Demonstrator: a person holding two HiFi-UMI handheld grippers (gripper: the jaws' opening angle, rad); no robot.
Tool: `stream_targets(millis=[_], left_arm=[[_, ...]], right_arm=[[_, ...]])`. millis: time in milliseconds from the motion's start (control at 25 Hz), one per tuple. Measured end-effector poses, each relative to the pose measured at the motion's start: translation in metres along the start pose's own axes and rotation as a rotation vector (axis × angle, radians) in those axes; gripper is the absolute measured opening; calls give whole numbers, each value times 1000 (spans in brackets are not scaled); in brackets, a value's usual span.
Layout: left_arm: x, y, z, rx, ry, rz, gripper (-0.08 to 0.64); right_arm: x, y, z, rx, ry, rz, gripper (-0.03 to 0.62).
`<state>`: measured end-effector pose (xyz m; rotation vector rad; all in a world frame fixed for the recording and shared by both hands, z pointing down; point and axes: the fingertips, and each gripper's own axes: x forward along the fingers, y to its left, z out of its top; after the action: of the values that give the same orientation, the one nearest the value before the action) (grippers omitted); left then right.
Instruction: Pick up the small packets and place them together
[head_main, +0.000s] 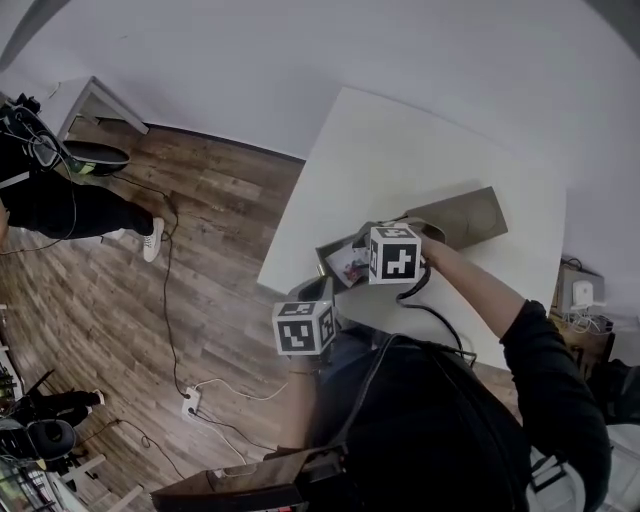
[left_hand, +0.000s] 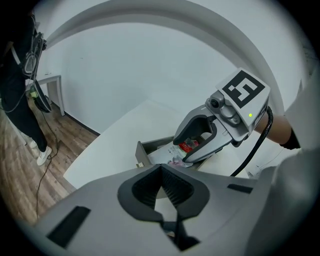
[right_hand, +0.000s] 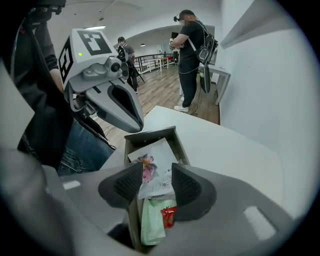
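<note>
Hovering over the tray (right_hand: 150, 134), the right hand-held gripper (right_hand: 152, 182) has its jaws wide apart and holds nothing. A white packet (right_hand: 157, 165) lies flat straight below the gap. A green packet (right_hand: 151, 220) and a small red packet (right_hand: 168, 216) lie nearer the gripper's body, the green one partly tucked under the white.

The left hand-held gripper (left_hand: 161, 170) is closed and empty, off to the side of the tray and pointed towards it.

The main risk, as I judge it, is a poor pinch. The white packet is thin and flat, so the pads may slide over it or only crumple an edge. Its overlap with the green packet could drag that one along or lift both loosely, so that one drops.

The left jaw sits close above the tray's side wall. A descent slightly off line could strike the wall and push the tray across the surface (right_hand: 225, 150), since nothing holds it. The two grippers are near each other and could knock together.
</note>
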<state>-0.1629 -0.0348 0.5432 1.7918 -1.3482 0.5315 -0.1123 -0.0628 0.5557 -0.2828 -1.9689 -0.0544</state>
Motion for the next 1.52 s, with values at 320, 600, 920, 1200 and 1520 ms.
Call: stream_targets(millis=[320, 600, 920, 1200, 1520], left_arm=[[9, 0, -6, -11, 53, -4, 0], [9, 1, -8, 19, 93, 16, 0], [9, 2, -7, 5, 97, 7, 0], [9, 3, -5, 6, 104, -3, 0], [8, 2, -9, 21, 126, -2, 0]], right_arm=[[27, 4, -11, -87, 123, 6, 172], [36, 3, -14, -152, 181, -24, 150], [36, 4, -15, -184, 210, -28, 104], [27, 2, -15, -177, 196, -47, 77], [-10, -9, -7, -109, 79, -166, 71]])
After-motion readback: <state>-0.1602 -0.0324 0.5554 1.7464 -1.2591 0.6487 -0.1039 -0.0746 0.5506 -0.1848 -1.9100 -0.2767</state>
